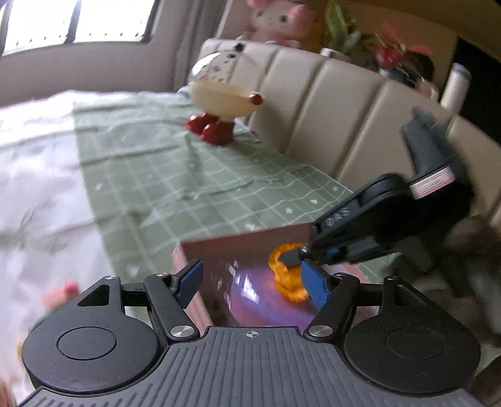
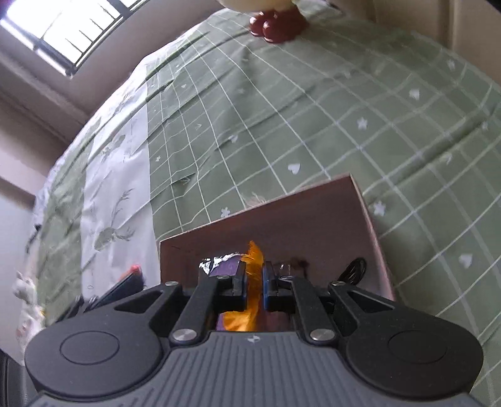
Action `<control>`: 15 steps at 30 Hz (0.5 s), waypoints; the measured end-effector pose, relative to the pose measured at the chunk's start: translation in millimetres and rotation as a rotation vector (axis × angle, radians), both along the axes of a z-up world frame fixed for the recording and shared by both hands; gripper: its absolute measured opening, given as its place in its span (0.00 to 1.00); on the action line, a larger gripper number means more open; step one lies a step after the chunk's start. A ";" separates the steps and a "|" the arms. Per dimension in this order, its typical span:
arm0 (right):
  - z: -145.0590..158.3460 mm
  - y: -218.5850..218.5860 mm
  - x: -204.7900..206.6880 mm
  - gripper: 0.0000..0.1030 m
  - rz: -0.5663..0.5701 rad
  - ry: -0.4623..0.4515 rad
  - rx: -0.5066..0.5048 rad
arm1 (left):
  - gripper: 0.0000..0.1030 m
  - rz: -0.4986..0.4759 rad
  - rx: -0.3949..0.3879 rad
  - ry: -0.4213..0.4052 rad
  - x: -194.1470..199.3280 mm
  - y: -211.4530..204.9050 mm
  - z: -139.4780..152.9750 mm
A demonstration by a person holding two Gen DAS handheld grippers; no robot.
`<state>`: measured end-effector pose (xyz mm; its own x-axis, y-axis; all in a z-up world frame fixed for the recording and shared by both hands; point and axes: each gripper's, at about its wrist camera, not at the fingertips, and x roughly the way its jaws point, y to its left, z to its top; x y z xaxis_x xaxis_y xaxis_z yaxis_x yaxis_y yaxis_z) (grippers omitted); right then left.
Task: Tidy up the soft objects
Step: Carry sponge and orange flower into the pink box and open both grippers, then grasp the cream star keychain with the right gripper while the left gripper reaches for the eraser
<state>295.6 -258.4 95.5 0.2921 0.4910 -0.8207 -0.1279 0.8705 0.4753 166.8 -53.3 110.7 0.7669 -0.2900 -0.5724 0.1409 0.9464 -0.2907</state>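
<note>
Matt pink cardboard box, fluffy orange scrunchie, creased green cloth

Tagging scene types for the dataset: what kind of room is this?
Most likely a bedroom: a bed under a green checked sheet, a padded headboard behind it, and a pink plush toy on the ledge above.

Right tool angled downward, jaws nearly closed – left tool wide apart, empty.
</note>
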 end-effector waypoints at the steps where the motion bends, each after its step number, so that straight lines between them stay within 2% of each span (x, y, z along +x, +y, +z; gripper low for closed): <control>1: -3.3 2.1 0.1 0.09 0.000 0.004 -0.006 | 0.72 0.006 -0.027 0.013 -9.5 6.2 2.2; 5: -16.1 7.3 3.0 0.09 -0.043 0.044 0.011 | 0.72 0.015 -0.060 0.051 -47.5 28.8 8.3; 10: -5.2 8.8 0.8 0.09 -0.153 -0.096 -0.097 | 0.72 0.063 -0.081 0.139 -79.8 55.9 -3.2; 11: -4.1 9.6 1.1 0.10 -0.155 -0.101 -0.113 | 0.72 0.074 -0.076 0.154 -84.9 60.8 -6.0; 13: -1.9 10.2 1.3 0.22 -0.137 -0.066 -0.120 | 0.72 0.102 -0.067 0.177 -92.7 71.2 -9.7; 15: 6.6 7.1 -4.9 0.35 -0.135 -0.074 -0.109 | 0.72 0.143 -0.049 0.200 -98.9 82.8 -12.9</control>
